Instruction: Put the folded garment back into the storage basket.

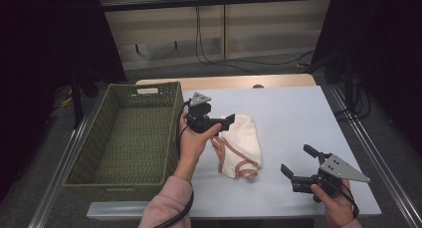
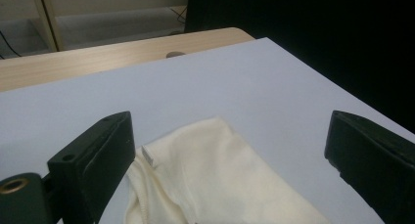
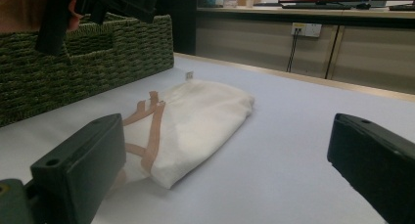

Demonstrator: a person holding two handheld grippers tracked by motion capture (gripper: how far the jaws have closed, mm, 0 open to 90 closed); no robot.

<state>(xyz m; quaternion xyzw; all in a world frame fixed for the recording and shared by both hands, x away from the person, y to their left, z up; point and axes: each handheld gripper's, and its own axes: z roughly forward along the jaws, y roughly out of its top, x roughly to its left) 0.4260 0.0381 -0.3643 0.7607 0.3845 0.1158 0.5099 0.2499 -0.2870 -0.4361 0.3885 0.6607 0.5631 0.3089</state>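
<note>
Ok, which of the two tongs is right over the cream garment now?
The left tongs, open beside the green basket, hang over the cream garment's top edge. The right tongs, also open, sit apart on bare table near the front right.

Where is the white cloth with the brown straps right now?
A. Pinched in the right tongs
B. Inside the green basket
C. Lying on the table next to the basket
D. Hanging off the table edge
C. The white cloth lies flat on the table, just right of the green basket; the left tongs hover open over it, and the right tongs are open and apart from it.
</note>
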